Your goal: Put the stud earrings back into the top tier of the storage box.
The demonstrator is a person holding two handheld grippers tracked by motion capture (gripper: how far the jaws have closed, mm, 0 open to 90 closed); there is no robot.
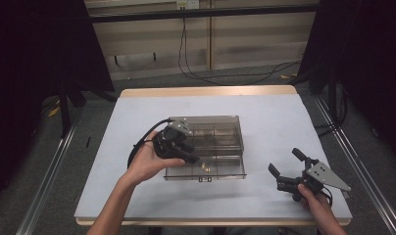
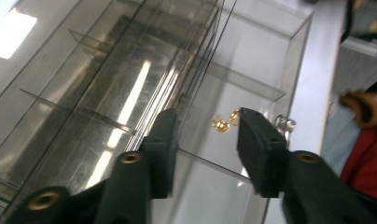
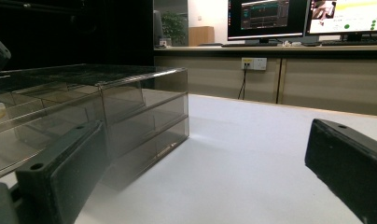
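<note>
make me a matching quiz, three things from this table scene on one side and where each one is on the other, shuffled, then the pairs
Things:
1. left gripper
2. right gripper
3. gold pieces

Places:
A. lying in a compartment of the clear organiser box, near its front wall
B. over the front part of the box, jaws apart above that compartment
C. on the white table, to the right of the box, jaws wide apart with nothing between them

Pairs: 1-B, 2-C, 3-A
</note>
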